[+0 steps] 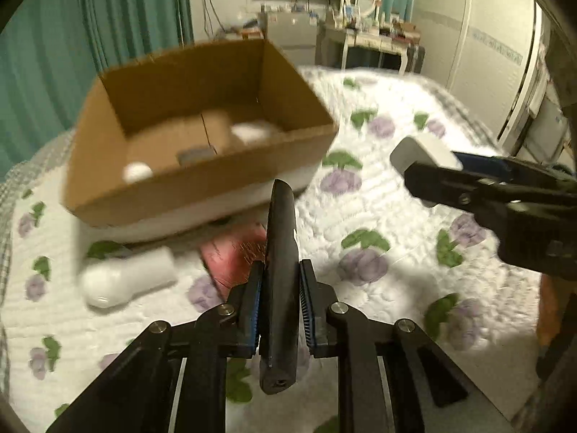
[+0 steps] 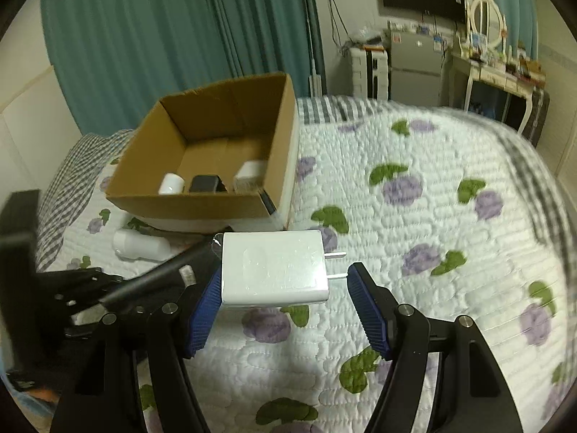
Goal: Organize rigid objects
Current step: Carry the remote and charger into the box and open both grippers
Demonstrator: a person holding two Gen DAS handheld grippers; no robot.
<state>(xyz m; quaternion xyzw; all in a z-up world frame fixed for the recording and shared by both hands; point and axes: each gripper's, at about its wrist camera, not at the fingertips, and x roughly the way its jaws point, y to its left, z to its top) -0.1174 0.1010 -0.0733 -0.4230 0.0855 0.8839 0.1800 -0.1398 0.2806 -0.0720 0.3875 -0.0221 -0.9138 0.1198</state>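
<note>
Left wrist view: the left gripper [image 1: 280, 301] was clamped on a slim black bar-shaped object [image 1: 281, 270], its long axis running straight ahead along the fingers toward the cardboard box [image 1: 202, 195] on the floral quilt [image 1: 378, 216]. Right wrist view: the right gripper [image 2: 285, 303] stood about half open around a white wall charger [image 2: 272, 269], raised above the quilt; its left pad touched the charger's body, while the prongs pointed right toward the right pad, whether touching could not be told. The charger's long axis lay crosswise to the fingers.

White quilt [image 2: 414, 216] with purple flowers, green leaves; brown box [image 2: 202, 195]; teal curtain [image 2: 180, 36].
</note>
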